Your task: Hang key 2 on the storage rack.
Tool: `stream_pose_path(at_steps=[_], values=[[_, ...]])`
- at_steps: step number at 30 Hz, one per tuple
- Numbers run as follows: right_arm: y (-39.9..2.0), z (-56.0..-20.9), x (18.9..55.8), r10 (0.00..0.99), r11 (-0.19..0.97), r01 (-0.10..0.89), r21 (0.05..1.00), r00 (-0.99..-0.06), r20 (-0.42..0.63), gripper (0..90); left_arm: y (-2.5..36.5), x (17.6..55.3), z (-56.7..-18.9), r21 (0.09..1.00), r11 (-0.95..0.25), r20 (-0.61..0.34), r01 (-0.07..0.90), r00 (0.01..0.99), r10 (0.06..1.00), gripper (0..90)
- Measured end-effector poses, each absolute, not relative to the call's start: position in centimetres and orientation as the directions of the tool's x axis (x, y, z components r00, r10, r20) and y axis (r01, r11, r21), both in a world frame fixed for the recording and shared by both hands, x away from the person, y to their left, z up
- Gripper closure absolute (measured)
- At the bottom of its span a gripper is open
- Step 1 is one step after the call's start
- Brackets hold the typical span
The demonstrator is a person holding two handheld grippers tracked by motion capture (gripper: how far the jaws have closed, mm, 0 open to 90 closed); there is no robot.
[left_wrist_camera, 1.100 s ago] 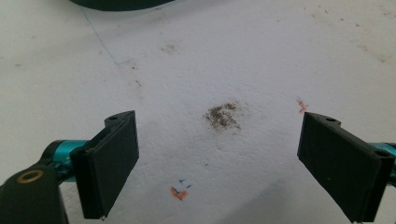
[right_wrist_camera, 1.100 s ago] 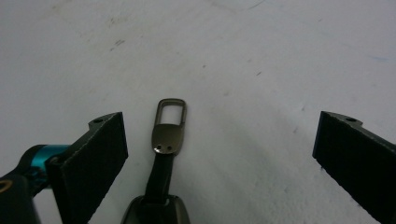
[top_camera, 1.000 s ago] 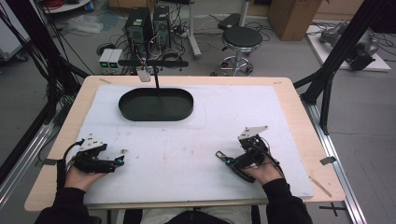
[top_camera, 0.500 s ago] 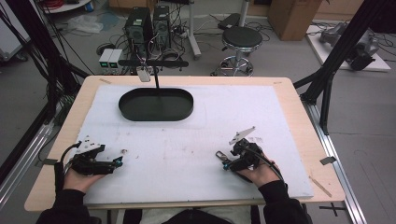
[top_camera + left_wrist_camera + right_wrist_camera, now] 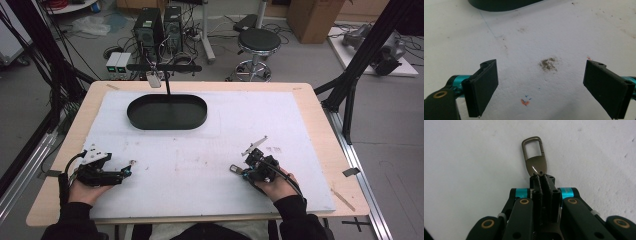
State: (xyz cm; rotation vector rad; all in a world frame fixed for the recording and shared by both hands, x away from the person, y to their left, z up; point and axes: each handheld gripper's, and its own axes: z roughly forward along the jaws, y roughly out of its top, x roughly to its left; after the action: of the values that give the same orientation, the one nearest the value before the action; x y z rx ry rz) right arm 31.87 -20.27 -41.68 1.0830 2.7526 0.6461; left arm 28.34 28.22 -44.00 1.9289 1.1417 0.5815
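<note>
Here, at the near edge of the counter (image 5: 320, 107), a person's two hands each rest a hand-held gripper on the white foam sheet (image 5: 210, 150) that covers the counter top. The right hand-held gripper (image 5: 239, 171) has just been closing and now has its jaws pressed together on the solid end of a dark metal snap clip (image 5: 534, 157); in the right gripper view the clip's open loop juts out past the jaw tips and lies over the white sheet. In the high view the clip (image 5: 234, 169) shows as a small dark piece at the gripper's tip, pointing toward the middle of the sheet. The left hand-held gripper (image 5: 127, 171) lies well apart from it on the sheet's left side, its jaws standing wide with nothing between them; the left gripper view shows bare, speckled foam and a brownish smudge (image 5: 548, 64) in the gap. Farther back, toward the left of centre, a black oval tray (image 5: 167, 111) sits on the sheet. Beyond the counter's far edge stand two computer towers (image 5: 159, 30), a round stool (image 5: 258, 41) and loose cables on the floor.
</note>
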Motion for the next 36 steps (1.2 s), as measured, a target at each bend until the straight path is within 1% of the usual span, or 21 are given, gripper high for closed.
stream_pose_path(at_steps=[5,11,19,26,33,36], values=[[-21.6,-41.5,32.0,0.687,0.592,0.643,0.487,-0.718,0.113,87.0,28.0,28.4,-44.0,0.817,-0.273,-0.030,0.508,0.509,0.860,13.0],[-23.9,-41.0,32.4,0.696,0.483,0.677,0.555,-0.682,0.226,87.0,27.9,28.4,-44.1,0.814,-0.283,-0.035,0.506,0.530,0.847,13.0],[-24.7,-39.3,32.8,0.676,0.429,0.677,0.598,-0.679,0.285,87.0,28.2,28.3,-44.0,0.825,-0.266,-0.047,0.498,0.531,0.846,13.0],[-23.6,-37.0,34.1,0.646,0.419,0.653,0.631,-0.703,0.298,87.0,28.0,28.3,-44.0,0.825,-0.271,-0.053,0.496,0.546,0.836,13.0],[-21.6,-34.4,35.0,0.620,0.464,0.594,0.657,-0.748,0.238,87.0,28.3,28.2,-43.9,0.835,-0.252,-0.069,0.488,0.548,0.833,13.0],[-20.9,-33.3,35.4,0.615,0.464,0.588,0.662,-0.752,0.237,86.9,28.3,28.1,-43.8,0.841,-0.247,-0.068,0.481,0.547,0.834,13.0]])
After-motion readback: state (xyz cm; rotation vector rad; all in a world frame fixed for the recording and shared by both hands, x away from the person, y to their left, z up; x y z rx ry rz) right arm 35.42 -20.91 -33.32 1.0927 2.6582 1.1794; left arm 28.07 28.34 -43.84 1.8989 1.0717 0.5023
